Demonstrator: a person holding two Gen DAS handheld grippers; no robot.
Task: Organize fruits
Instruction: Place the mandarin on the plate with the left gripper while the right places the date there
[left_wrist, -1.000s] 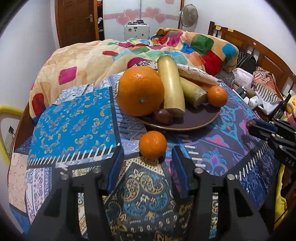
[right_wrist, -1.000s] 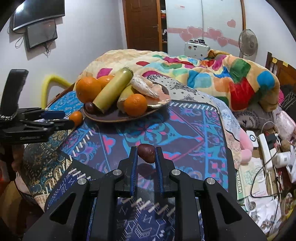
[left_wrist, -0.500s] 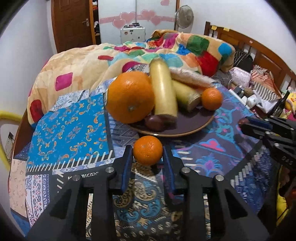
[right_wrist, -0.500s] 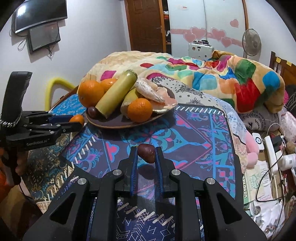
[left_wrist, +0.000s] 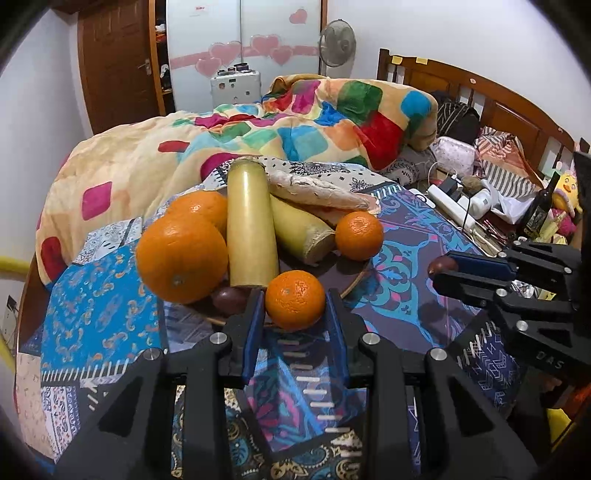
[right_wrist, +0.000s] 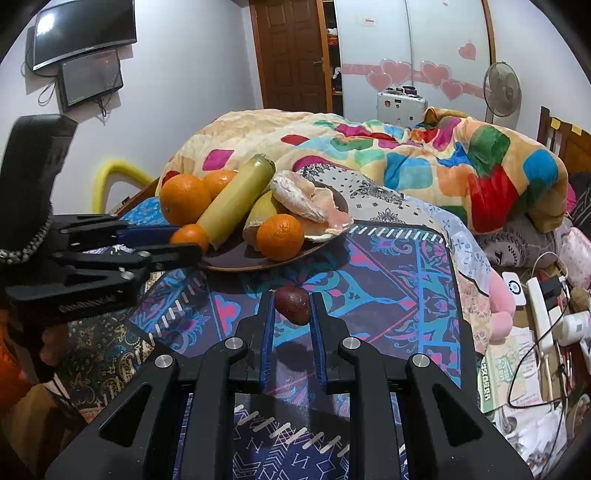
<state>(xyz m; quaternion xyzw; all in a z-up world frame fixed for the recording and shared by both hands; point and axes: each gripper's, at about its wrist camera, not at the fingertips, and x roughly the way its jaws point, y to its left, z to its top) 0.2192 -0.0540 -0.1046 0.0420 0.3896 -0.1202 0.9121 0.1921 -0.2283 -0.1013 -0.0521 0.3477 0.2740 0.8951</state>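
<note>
My left gripper (left_wrist: 295, 300) is shut on a small orange (left_wrist: 295, 304), held just off the patterned cloth at the near rim of the brown plate (left_wrist: 356, 282). The plate carries a large orange (left_wrist: 181, 258), a yellow-green stalk (left_wrist: 251, 229), another small orange (left_wrist: 358, 236) and a dark fruit (left_wrist: 229, 300). My right gripper (right_wrist: 291, 301) is shut on a dark red-brown fruit (right_wrist: 292, 305), above the cloth to the right of the plate (right_wrist: 258, 266). In the right wrist view the left gripper (right_wrist: 186, 245) shows at the left with its small orange (right_wrist: 190, 236).
A patterned cloth (right_wrist: 388, 266) covers the round table. Behind it lies a bed with a colourful blanket (left_wrist: 332, 122). To the right are a power strip (right_wrist: 541, 306), cables and a dark bottle (left_wrist: 541, 210). A yellow tube (right_wrist: 110, 171) curves at the left.
The left gripper closed on the small orange, then carried it up and towards the plate. The right gripper kept still with the dark fruit.
</note>
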